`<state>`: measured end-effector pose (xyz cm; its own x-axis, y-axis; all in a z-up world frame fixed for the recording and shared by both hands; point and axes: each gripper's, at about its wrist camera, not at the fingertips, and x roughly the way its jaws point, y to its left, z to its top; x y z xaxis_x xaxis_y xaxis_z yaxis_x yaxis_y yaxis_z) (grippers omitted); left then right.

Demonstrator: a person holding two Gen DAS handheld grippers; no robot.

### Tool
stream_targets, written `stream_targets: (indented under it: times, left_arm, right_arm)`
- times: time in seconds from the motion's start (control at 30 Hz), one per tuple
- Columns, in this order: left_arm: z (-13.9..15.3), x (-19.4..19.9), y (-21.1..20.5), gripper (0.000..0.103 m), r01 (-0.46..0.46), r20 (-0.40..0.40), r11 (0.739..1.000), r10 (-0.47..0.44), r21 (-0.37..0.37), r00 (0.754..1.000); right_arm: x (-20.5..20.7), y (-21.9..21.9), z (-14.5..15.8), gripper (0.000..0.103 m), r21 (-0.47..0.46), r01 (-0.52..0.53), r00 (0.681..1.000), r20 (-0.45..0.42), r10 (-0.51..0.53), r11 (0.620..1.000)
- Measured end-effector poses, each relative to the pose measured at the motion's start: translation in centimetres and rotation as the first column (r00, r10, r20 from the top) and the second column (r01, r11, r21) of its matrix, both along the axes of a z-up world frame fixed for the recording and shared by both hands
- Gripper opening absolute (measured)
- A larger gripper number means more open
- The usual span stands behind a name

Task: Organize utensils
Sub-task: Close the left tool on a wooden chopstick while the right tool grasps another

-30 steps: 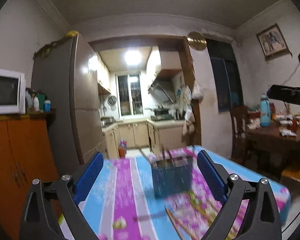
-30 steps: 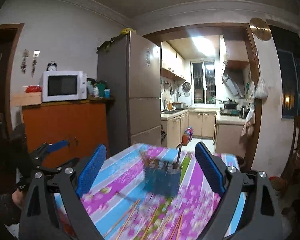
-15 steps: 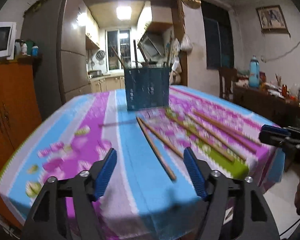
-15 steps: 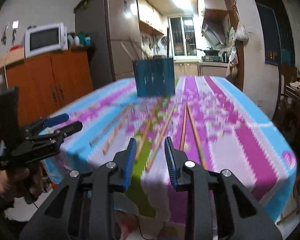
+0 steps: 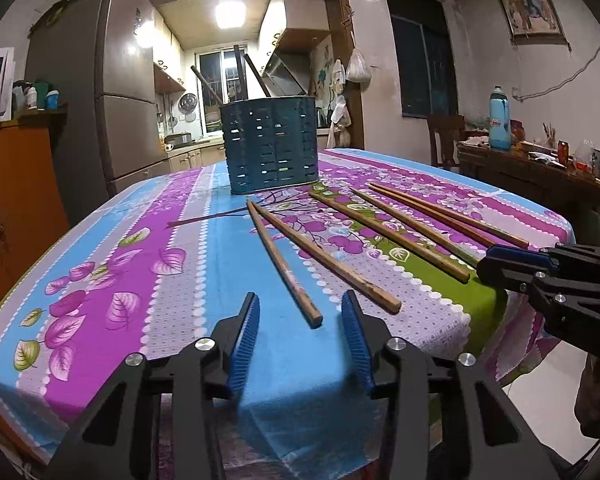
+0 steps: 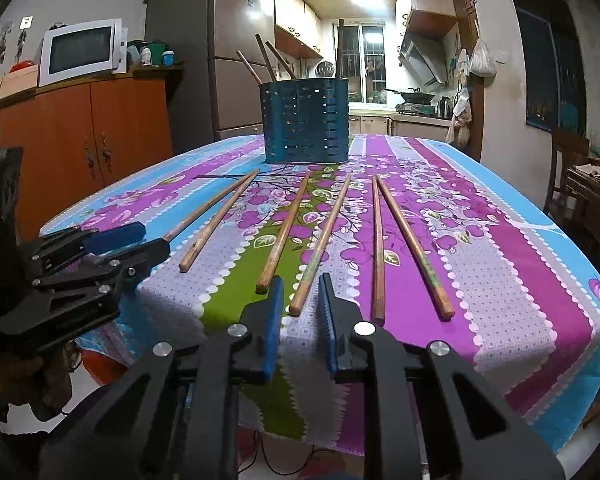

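Several wooden chopsticks (image 5: 284, 266) lie side by side on the flowered tablecloth (image 5: 148, 280), pointing toward a dark blue slotted utensil holder (image 5: 270, 146) that holds a few sticks. My left gripper (image 5: 300, 320) is open, low at the table's near edge, with the near end of the leftmost chopstick between its fingers. In the right wrist view the chopsticks (image 6: 320, 240) fan out before the holder (image 6: 305, 120). My right gripper (image 6: 299, 300) is open with a narrow gap, its tips either side of a middle chopstick's near end.
An orange cabinet (image 6: 88, 136) with a microwave (image 6: 80, 50) stands left of the table, a refrigerator (image 6: 208, 52) behind it. A dark side table (image 5: 540, 168) with a blue bottle (image 5: 499, 118) and a chair stand to the right. The kitchen lies beyond.
Both grippers have dropped from a high view down to the table's near edge and narrowed their gaps. The chopstick ends now sit between the fingers.
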<state>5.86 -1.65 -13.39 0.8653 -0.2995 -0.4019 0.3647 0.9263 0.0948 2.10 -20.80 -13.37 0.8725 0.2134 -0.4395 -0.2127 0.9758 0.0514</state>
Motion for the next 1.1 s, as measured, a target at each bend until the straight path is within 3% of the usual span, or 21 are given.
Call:
stream_targets:
  times: [0.27, 1.1]
  left_arm:
    - [-0.2, 0.3, -0.5, 0.012, -0.024, 0.015, 1.0, 0.024, 0.001, 1.0]
    - [-1.1, -0.3, -0.9, 0.013, -0.075, 0.09, 0.997, 0.077, -0.025, 0.993]
  right_arm:
    - [0.1, 0.0, -0.2, 0.015, -0.001, 0.021, 1.0, 0.019, -0.021, 1.0]
    - [-0.4, 1.3, -0.9, 0.015, -0.05, 0.056, 0.995, 0.08, -0.052, 0.997]
